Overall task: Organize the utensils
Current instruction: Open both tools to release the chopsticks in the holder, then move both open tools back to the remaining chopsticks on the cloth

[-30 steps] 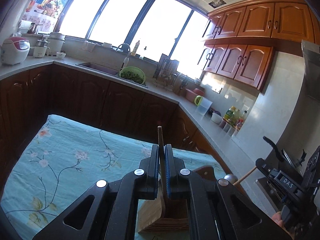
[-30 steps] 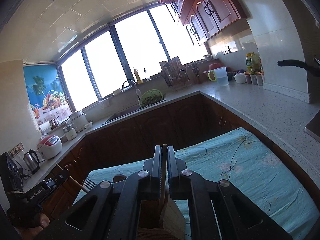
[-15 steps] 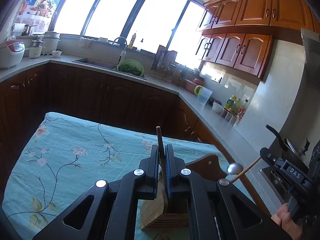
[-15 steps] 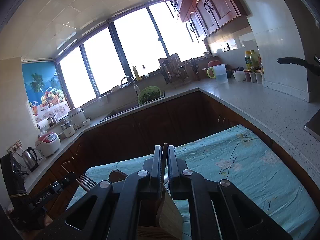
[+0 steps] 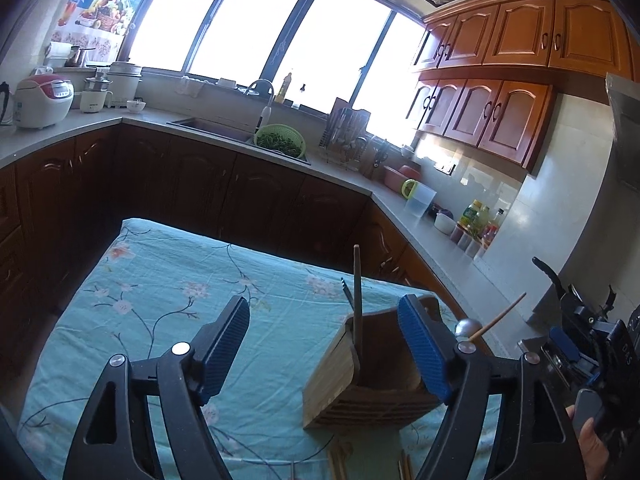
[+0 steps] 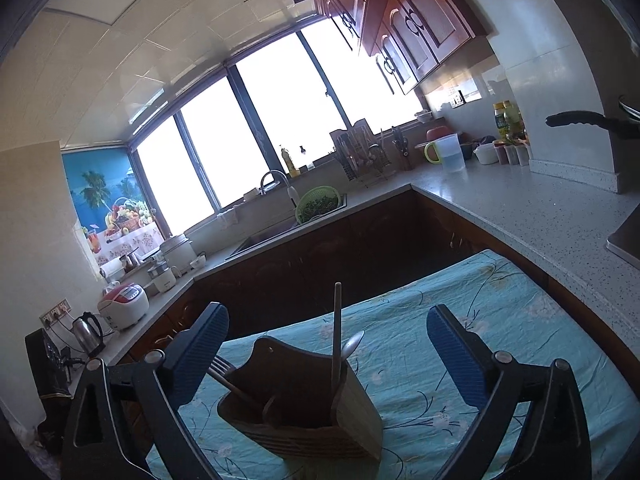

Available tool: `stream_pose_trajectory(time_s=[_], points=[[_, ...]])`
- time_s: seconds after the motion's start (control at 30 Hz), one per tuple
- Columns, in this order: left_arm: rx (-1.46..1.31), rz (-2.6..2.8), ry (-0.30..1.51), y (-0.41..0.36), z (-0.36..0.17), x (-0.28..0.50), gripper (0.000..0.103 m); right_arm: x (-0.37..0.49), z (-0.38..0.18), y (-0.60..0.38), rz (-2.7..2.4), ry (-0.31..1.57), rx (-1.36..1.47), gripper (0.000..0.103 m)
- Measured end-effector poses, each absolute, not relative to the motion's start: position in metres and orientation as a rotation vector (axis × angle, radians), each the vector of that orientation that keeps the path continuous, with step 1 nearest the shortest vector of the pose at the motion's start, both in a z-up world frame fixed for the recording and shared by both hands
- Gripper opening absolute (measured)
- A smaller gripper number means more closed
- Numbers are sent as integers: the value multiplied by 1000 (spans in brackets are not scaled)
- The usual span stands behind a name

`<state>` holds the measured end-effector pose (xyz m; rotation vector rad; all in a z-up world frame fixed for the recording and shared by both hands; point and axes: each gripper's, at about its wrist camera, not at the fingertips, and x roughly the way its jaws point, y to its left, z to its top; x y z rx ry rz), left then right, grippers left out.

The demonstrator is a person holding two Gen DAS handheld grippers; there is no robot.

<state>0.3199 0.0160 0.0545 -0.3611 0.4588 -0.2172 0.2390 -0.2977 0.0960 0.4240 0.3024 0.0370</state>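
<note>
Presently, tabletop [image 5: 160, 280]: wearing floral teal cloth, carrying wooden utensil holder [image 6: 320, 420].
Jaws: both opening, gripping nothing.
Right view only: fork [image 6: 220, 366] leaning in the holder.

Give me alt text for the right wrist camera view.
The right hand-held gripper, jaws opening and gripping nothing, frames a wooden utensil holder on a floral teal tablecloth. A spoon and fork stand in the holder; behind are dark kitchen cabinets and bright windows.

Both wrist cameras sit low and close behind the wooden utensil holder [image 5: 368, 384] on the table [image 5: 160, 300], looking along their fingers toward the window [image 6: 288, 120]. Left view from the holder's left, right view from its right; both share the sink [image 5: 208, 126].
</note>
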Motion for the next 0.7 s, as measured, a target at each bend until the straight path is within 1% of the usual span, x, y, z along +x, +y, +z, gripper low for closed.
stream_pose_trajectory(time_s=[0.3, 0.7], points=[[-362, -210, 550, 39, 37, 256, 80, 182, 65, -290, 55, 396, 431, 101], [-397, -174, 656, 52, 18, 205, 80, 137, 24, -279, 51, 518, 433, 101]])
